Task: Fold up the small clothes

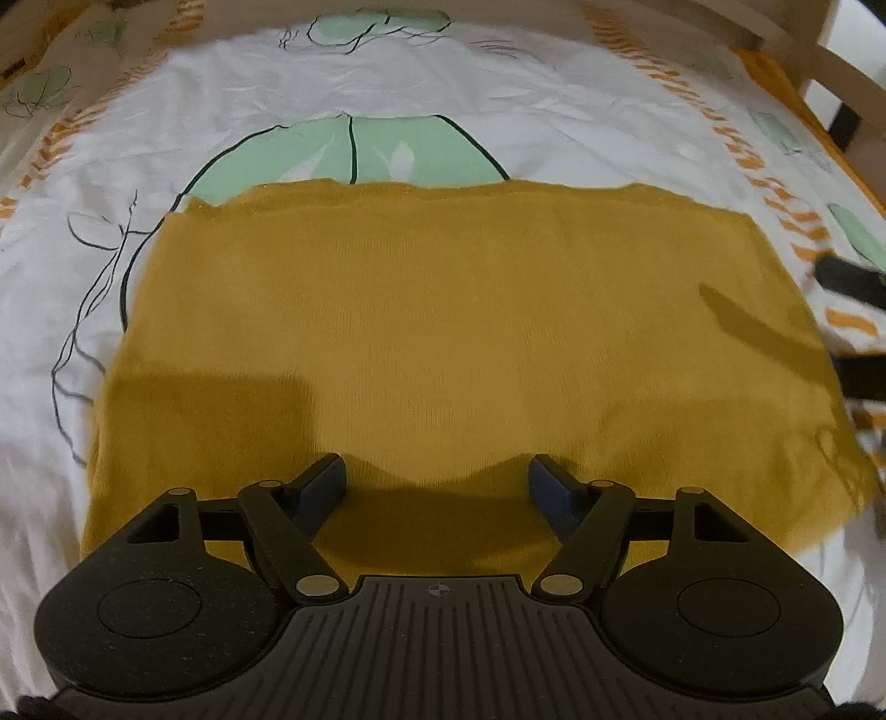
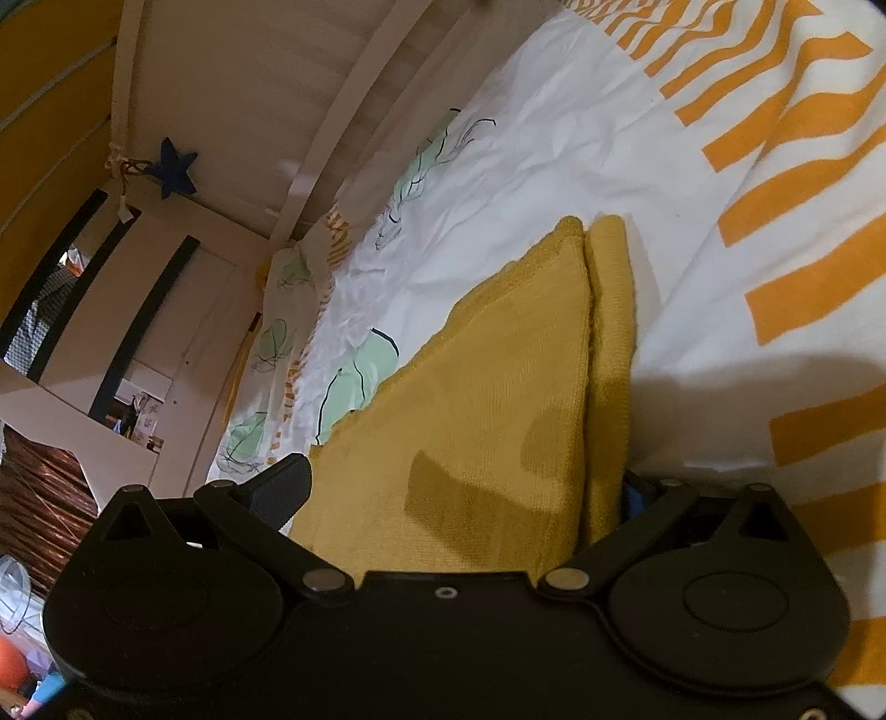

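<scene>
A mustard-yellow knit garment (image 1: 443,332) lies folded flat in a rectangle on the bed. My left gripper (image 1: 437,479) hovers over its near edge, jaws wide open and empty. My right gripper (image 2: 465,487) is open at the garment's right side, turned on its side; the garment's layered edge (image 2: 587,387) lies between its jaws, and the right finger is mostly hidden behind the cloth. The right gripper also shows in the left wrist view (image 1: 853,288) as a dark blurred shape by the garment's right edge.
The bedsheet (image 1: 498,94) is white with green leaf prints and orange stripes. A wooden bed rail (image 1: 819,50) runs at the far right. In the right wrist view a wooden frame (image 2: 343,99), a blue star (image 2: 176,174) and shelves stand beyond the bed.
</scene>
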`<act>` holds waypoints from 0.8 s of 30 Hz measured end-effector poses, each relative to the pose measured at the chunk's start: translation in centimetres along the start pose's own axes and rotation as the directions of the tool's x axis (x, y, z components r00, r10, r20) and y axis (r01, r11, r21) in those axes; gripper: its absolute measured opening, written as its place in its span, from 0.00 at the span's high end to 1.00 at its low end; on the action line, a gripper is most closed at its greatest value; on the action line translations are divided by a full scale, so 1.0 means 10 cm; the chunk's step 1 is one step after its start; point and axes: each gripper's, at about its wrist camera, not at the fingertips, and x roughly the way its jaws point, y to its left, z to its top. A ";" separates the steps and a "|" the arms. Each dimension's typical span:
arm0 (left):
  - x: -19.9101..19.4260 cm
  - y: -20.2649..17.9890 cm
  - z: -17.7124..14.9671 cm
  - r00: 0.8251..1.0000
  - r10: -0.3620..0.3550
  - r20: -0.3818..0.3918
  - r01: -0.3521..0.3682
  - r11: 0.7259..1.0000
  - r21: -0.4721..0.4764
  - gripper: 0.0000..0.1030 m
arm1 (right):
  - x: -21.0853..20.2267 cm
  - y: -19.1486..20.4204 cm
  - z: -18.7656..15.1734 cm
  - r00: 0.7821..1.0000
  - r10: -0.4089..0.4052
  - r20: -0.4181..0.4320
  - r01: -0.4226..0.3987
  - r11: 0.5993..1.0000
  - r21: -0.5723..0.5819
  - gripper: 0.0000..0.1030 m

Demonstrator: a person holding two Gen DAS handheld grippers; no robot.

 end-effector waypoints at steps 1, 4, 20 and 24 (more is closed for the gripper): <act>-0.03 0.00 -0.04 1.000 -0.001 0.006 0.001 1.000 0.013 0.31 | -0.01 0.00 0.00 1.000 0.000 -0.003 0.000 1.000 0.000 0.00; -0.11 0.06 -0.10 0.999 -0.035 0.008 0.035 0.999 0.006 0.32 | 0.00 0.02 0.00 1.000 -0.001 -0.013 0.001 1.000 -0.003 0.00; -0.43 1.17 -0.09 0.989 -0.023 0.143 0.049 0.983 -0.176 0.32 | 0.08 0.13 -0.02 0.997 -0.075 -0.030 0.076 0.997 0.027 0.00; -0.40 1.50 -0.08 0.989 -0.018 0.146 0.049 0.977 -0.207 0.32 | 0.10 0.18 -0.05 0.994 -0.103 -0.017 0.104 0.994 0.031 0.00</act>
